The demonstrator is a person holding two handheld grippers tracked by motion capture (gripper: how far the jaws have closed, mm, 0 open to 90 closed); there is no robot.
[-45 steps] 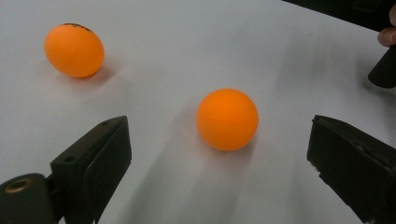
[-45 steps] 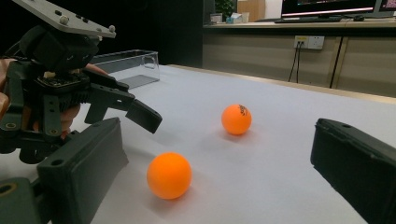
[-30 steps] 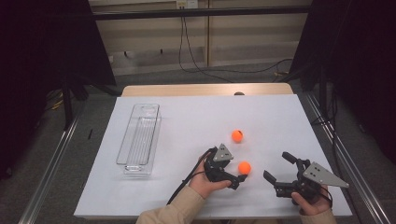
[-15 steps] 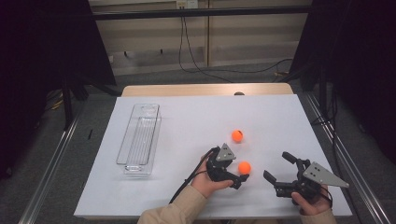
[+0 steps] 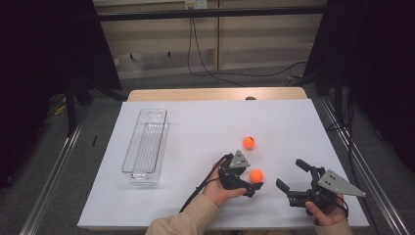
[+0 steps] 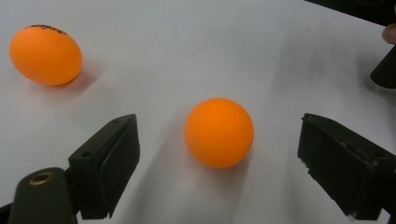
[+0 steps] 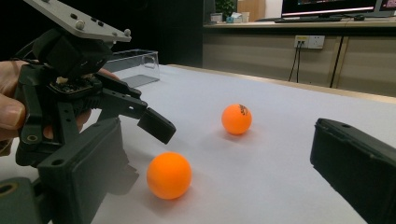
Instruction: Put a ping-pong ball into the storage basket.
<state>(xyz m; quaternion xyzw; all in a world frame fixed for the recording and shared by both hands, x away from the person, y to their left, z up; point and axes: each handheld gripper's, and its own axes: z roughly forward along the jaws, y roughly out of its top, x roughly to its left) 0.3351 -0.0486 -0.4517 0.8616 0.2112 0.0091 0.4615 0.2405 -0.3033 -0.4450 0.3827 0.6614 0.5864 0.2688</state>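
On the white counter, the left gripper sits low with its jaws spread wide on either side of an orange ping-pong ball, which rests on the surface between them without touching either jaw. In the high view this near ball lies just at the tip of the left gripper, near the front edge of the counter. A second orange ball, with dark print on it, lies a little farther back, apart from the first. The right gripper rests on the counter to the right, its jaws also wide apart and holding nothing. A clear plastic tray stands well apart at the left of the counter.
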